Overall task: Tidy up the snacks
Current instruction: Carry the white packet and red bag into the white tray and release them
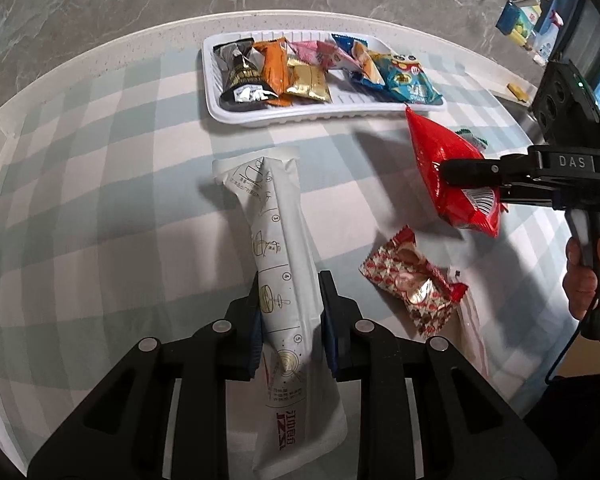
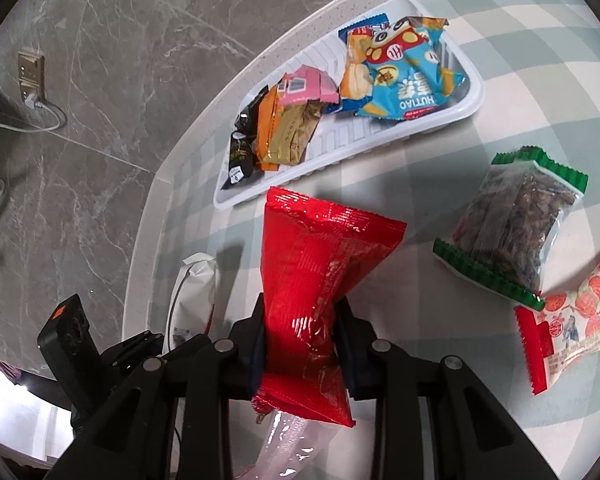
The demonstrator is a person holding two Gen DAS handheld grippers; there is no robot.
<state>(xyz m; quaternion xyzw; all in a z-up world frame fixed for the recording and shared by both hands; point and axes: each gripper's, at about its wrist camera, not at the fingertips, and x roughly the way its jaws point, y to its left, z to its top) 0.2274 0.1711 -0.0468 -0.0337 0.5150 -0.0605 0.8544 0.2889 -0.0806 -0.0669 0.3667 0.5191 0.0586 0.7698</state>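
1. Left gripper (image 1: 288,312): jaws clamped on a long white packet (image 1: 278,240), which lies near the tabletop's (image 1: 100,184) curved edge.
2. Right gripper (image 2: 300,332): jaws clamped on a red packet (image 2: 312,264), just short of the tray.
3. White tray (image 1: 320,114): at the table's far edge, holding several snack packets.
4. Loose snacks: a green-edged packet (image 2: 512,220) and a strawberry-print packet (image 2: 572,320), touching at one corner.

Each hand-held gripper (image 1: 288,320) is matte black, with round silver screws, blue pads and white "DAS" lettering.
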